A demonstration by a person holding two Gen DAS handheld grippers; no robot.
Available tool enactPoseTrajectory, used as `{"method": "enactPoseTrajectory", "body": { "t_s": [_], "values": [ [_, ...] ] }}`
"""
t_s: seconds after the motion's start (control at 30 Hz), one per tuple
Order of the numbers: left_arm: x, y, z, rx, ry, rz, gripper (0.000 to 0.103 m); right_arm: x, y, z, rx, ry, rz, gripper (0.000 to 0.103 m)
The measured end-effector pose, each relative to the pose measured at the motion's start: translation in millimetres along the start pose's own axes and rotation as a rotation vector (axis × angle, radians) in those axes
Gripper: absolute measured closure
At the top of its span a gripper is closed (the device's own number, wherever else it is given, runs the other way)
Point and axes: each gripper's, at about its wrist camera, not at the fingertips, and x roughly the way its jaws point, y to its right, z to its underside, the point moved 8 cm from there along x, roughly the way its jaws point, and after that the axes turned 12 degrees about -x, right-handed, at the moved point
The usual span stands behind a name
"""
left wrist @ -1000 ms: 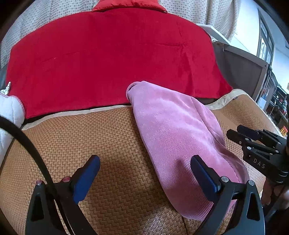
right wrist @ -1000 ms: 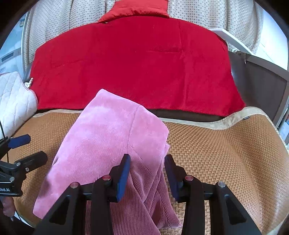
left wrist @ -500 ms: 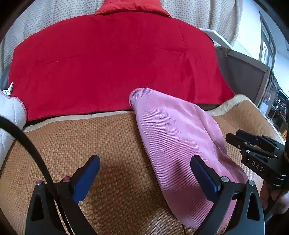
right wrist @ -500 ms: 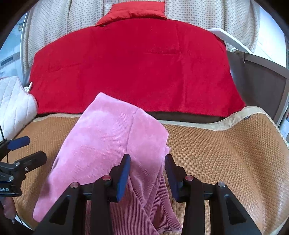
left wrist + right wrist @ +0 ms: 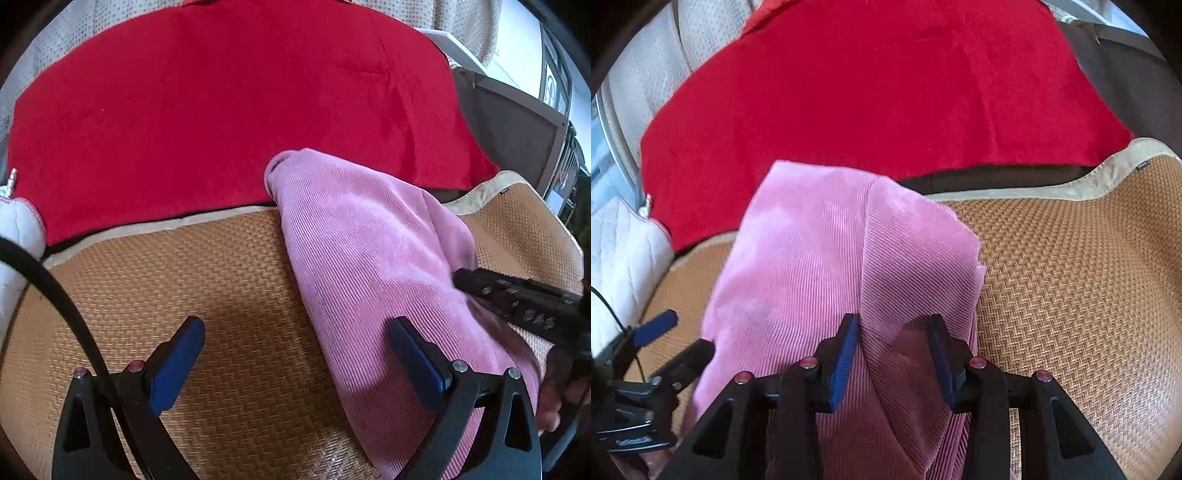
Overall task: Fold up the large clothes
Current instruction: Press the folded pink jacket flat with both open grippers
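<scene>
A folded pink corduroy garment (image 5: 369, 251) lies on a woven tan mat (image 5: 192, 280), its far end reaching the red cloth. My left gripper (image 5: 295, 347) is open, low over the mat at the garment's left edge; its right finger (image 5: 413, 354) stands over the fabric. In the right wrist view the pink garment (image 5: 820, 251) fills the centre. My right gripper (image 5: 892, 343) is open with its jaws astride a raised fold of the garment, not closed on it. The right gripper also shows in the left wrist view (image 5: 517, 302).
A large red cloth (image 5: 229, 103) covers the sofa back behind the mat. A white quilted cushion (image 5: 620, 243) sits at the left. The mat (image 5: 1071, 280) extends to the right of the garment. A dark panel (image 5: 509, 125) stands at the far right.
My right gripper has moved forward over the garment and its jaws have widened around the fold. My left gripper has barely shifted. The garment lies as before.
</scene>
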Motion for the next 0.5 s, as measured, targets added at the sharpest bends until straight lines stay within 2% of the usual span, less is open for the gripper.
{"method": "enactPoseTrajectory", "body": {
  "t_s": [0.17, 0.3, 0.4, 0.5],
  "values": [
    [-31, 7, -1, 0.02, 0.038, 0.059, 0.002, -33, 4, 6, -0.014, 0.047, -0.029, 0.06],
    [-44, 15, 10, 0.074, 0.031, 0.085, 0.002, -54, 3, 15, -0.059, 0.067, -0.034, 0.06],
    [-32, 23, 28, 0.14, -0.018, 0.042, 0.002, -44, -1, 27, -0.102, 0.014, -0.024, 0.06],
    [-26, 24, 31, 0.115, -0.034, 0.061, 0.002, -24, -3, 41, -0.094, -0.07, -0.039, 0.06]
  ]
}}
